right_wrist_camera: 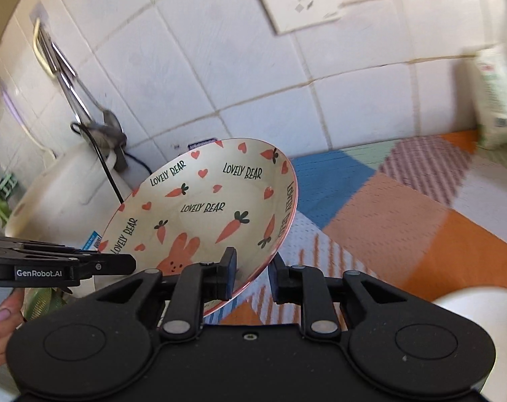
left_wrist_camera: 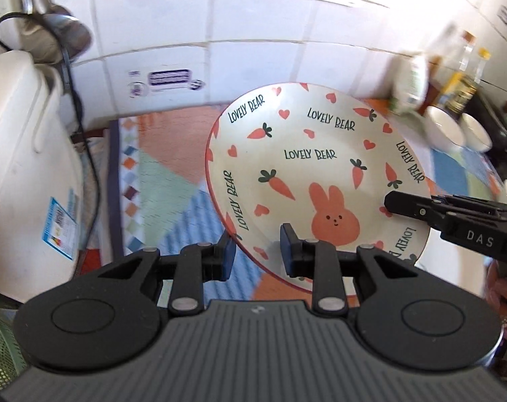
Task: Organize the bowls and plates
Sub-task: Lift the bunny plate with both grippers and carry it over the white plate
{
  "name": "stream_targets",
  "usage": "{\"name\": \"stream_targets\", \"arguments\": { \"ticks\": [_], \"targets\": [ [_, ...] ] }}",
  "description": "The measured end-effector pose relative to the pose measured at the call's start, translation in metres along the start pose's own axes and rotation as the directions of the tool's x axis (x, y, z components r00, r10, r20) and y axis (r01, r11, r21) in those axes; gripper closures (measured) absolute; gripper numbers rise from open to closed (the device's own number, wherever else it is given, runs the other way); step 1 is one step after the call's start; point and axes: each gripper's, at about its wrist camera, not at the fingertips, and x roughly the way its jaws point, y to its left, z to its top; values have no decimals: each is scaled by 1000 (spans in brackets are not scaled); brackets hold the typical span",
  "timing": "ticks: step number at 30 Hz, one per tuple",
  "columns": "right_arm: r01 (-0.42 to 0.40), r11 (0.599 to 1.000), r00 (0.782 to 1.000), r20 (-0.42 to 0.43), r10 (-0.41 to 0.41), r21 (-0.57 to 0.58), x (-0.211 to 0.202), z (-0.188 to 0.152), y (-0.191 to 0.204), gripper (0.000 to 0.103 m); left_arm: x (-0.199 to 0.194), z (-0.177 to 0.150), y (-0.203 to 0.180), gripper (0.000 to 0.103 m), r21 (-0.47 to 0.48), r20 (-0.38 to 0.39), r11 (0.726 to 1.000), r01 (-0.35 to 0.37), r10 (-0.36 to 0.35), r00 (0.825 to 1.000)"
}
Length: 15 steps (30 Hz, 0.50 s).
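Note:
A cream plate (left_wrist_camera: 307, 167) with a pink rabbit, carrots, hearts and "LOVELY BEAR" print is held tilted above the patterned mat. My left gripper (left_wrist_camera: 256, 251) has the plate's near rim between its two pads. My right gripper (right_wrist_camera: 251, 276) has the plate's (right_wrist_camera: 213, 207) opposite rim between its pads. Each gripper shows in the other's view: the right one (left_wrist_camera: 454, 221) at the plate's right side, the left one (right_wrist_camera: 69, 266) at its left side. White bowls (left_wrist_camera: 444, 130) stand at the far right of the counter.
A colourful patterned mat (right_wrist_camera: 387, 221) covers the counter against a white tiled wall. A white appliance (left_wrist_camera: 25, 154) with a black cable stands at the left. A green-white bag (right_wrist_camera: 498, 93) and bottles (left_wrist_camera: 461, 83) stand at the right. A white dish (right_wrist_camera: 481, 308) lies near my right gripper.

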Motion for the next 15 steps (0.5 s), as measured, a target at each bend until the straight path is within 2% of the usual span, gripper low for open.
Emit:
{"name": "stream_targets", "arguments": {
  "ticks": [5, 9, 15],
  "targets": [
    [84, 996, 995, 43, -86, 43, -47, -24, 1, 78, -12, -11, -33, 77, 92, -21, 993, 69, -67, 998],
    [161, 981, 985, 47, -167, 111, -81, -45, 2, 77, -13, -25, -56, 77, 127, -62, 984, 125, -118, 991],
    [217, 956, 971, 62, -233, 198, -110, -80, -14, 77, -1, -32, -88, 77, 213, -136, 960, 182, -156, 978]
  ]
}}
